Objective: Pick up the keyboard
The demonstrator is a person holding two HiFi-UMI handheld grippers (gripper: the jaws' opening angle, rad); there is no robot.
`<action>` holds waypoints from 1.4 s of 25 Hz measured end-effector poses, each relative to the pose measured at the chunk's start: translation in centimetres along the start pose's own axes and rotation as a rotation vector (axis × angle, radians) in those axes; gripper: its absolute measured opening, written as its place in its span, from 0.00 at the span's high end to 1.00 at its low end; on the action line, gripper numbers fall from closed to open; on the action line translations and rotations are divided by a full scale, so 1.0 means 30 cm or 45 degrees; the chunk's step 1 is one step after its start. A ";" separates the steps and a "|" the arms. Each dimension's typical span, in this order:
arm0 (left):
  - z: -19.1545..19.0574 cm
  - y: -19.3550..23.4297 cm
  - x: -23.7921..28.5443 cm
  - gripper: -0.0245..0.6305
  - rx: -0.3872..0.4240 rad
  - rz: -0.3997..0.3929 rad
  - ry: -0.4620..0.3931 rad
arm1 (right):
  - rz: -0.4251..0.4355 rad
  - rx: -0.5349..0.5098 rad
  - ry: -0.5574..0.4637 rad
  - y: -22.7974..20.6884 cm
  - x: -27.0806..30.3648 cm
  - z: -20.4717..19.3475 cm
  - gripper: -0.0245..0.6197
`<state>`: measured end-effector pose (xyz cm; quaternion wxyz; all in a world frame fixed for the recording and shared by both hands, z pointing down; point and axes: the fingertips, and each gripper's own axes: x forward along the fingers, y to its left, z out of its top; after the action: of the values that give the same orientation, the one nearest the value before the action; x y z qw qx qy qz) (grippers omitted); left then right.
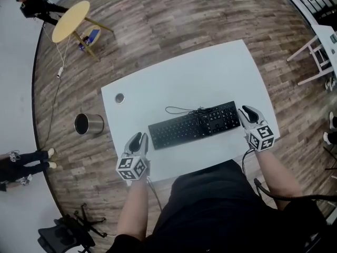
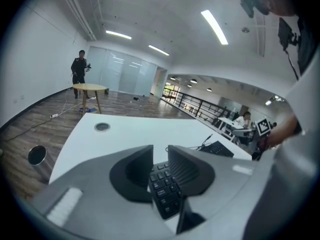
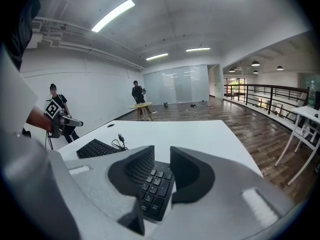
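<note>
Head cam's looking steeply down on the white table [image 1: 210,73], mid-frame. Each gripper cam's riding right behind its own jaws, peering low across the tabletop from opposite keyboard [image 1: 195,124] ends, so all three are sharing that keyboard.

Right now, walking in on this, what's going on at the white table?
A person stands at a white table with a two-jaw gripper in each hand. A black keyboard lies flat on it. The left gripper is at the keyboard's left end and the right gripper at its right end. In each gripper view the jaws stand apart, with an end of the keyboard showing in the gap and the pads not pressing on it. The keyboard is not yet lifted.
</note>
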<state>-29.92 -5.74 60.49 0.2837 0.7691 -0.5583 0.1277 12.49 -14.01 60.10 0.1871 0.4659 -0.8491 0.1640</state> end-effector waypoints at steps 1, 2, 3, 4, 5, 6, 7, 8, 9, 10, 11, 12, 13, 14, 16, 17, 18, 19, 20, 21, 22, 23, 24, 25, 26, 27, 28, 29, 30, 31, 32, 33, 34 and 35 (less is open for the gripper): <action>-0.009 0.002 0.005 0.85 -0.007 -0.005 0.015 | -0.003 0.002 0.006 0.000 0.003 -0.005 0.80; -0.018 0.004 0.010 0.85 -0.015 -0.009 0.030 | -0.006 0.004 0.012 0.001 0.007 -0.011 0.80; -0.026 0.005 0.015 0.84 -0.021 -0.012 0.043 | -0.008 0.005 0.019 0.002 0.012 -0.016 0.80; -0.033 0.004 0.019 0.84 -0.026 -0.016 0.054 | -0.008 0.005 0.025 0.003 0.016 -0.021 0.79; -0.040 0.002 0.022 0.83 -0.031 -0.020 0.063 | -0.006 0.007 0.031 0.004 0.018 -0.027 0.78; -0.046 0.000 0.026 0.83 -0.036 -0.024 0.071 | -0.004 0.010 0.037 0.006 0.019 -0.033 0.78; -0.051 -0.003 0.030 0.82 -0.040 -0.027 0.078 | -0.002 0.014 0.042 0.006 0.019 -0.039 0.78; -0.056 -0.004 0.033 0.82 -0.043 -0.030 0.084 | -0.001 0.018 0.048 0.006 0.020 -0.045 0.77; -0.060 -0.006 0.037 0.81 -0.045 -0.032 0.091 | -0.002 0.021 0.053 0.006 0.020 -0.052 0.77; -0.064 -0.005 0.040 0.81 -0.048 -0.033 0.096 | -0.004 0.021 0.058 0.005 0.022 -0.057 0.77; -0.067 -0.004 0.042 0.81 -0.051 -0.032 0.100 | -0.007 0.021 0.061 0.005 0.023 -0.060 0.77; -0.069 -0.003 0.044 0.80 -0.056 -0.030 0.102 | -0.011 0.021 0.063 0.005 0.025 -0.063 0.77; -0.070 -0.002 0.045 0.80 -0.062 -0.027 0.102 | -0.014 0.023 0.065 0.002 0.026 -0.066 0.77; -0.072 -0.003 0.048 0.80 -0.066 -0.025 0.102 | -0.017 0.025 0.068 -0.002 0.028 -0.069 0.77; -0.086 -0.008 0.054 0.80 -0.068 -0.027 0.117 | -0.017 0.030 0.077 -0.007 0.031 -0.078 0.77; -0.097 -0.009 0.057 0.79 -0.069 -0.029 0.131 | -0.015 0.035 0.082 -0.006 0.032 -0.085 0.77; -0.109 -0.009 0.060 0.78 -0.072 -0.031 0.147 | -0.010 0.042 0.086 -0.003 0.033 -0.091 0.77; -0.120 -0.009 0.064 0.78 -0.076 -0.033 0.161 | -0.006 0.048 0.091 -0.001 0.034 -0.097 0.77; -0.129 -0.010 0.069 0.78 -0.081 -0.033 0.172 | -0.002 0.049 0.096 -0.001 0.036 -0.101 0.76; -0.138 -0.011 0.075 0.78 -0.088 -0.033 0.181 | -0.001 0.049 0.101 -0.002 0.038 -0.104 0.76; -0.144 -0.010 0.081 0.77 -0.097 -0.033 0.187 | -0.002 0.047 0.106 -0.003 0.041 -0.106 0.76; -0.147 -0.009 0.086 0.77 -0.109 -0.031 0.191 | -0.003 0.048 0.110 -0.004 0.045 -0.107 0.75; -0.149 -0.007 0.090 0.77 -0.121 -0.028 0.193 | -0.003 0.051 0.112 -0.005 0.048 -0.107 0.75; -0.152 -0.004 0.095 0.77 -0.132 -0.024 0.196 | -0.002 0.054 0.114 -0.004 0.051 -0.109 0.75; -0.156 -0.001 0.099 0.76 -0.138 -0.020 0.202 | 0.000 0.057 0.116 -0.004 0.053 -0.111 0.75; -0.161 0.001 0.103 0.76 -0.142 -0.018 0.210 | 0.002 0.060 0.120 -0.003 0.054 -0.115 0.75; -0.167 0.001 0.107 0.75 -0.145 -0.018 0.219 | 0.005 0.062 0.125 -0.003 0.055 -0.119 0.75; -0.172 0.001 0.109 0.75 -0.148 -0.019 0.227 | 0.007 0.064 0.130 -0.004 0.056 -0.123 0.75; -0.176 0.002 0.111 0.75 -0.155 -0.020 0.233 | 0.008 0.065 0.134 -0.005 0.057 -0.126 0.75; -0.180 0.005 0.113 0.75 -0.168 -0.019 0.237 | 0.007 0.065 0.139 -0.008 0.059 -0.129 0.75; -0.184 0.010 0.115 0.75 -0.186 -0.018 0.238 | 0.003 0.066 0.143 -0.011 0.061 -0.132 0.75; -0.188 0.014 0.116 0.75 -0.205 -0.018 0.239 | -0.001 0.068 0.147 -0.013 0.063 -0.136 0.75; -0.191 0.017 0.118 0.75 -0.218 -0.019 0.242 | -0.004 0.071 0.151 -0.015 0.064 -0.139 0.75; -0.195 0.018 0.120 0.75 -0.225 -0.020 0.247 | -0.004 0.077 0.155 -0.017 0.064 -0.143 0.74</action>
<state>-28.46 -5.30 67.21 0.4040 0.7294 -0.5314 0.1495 12.69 -13.74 64.83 0.2247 0.4618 -0.8301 0.2172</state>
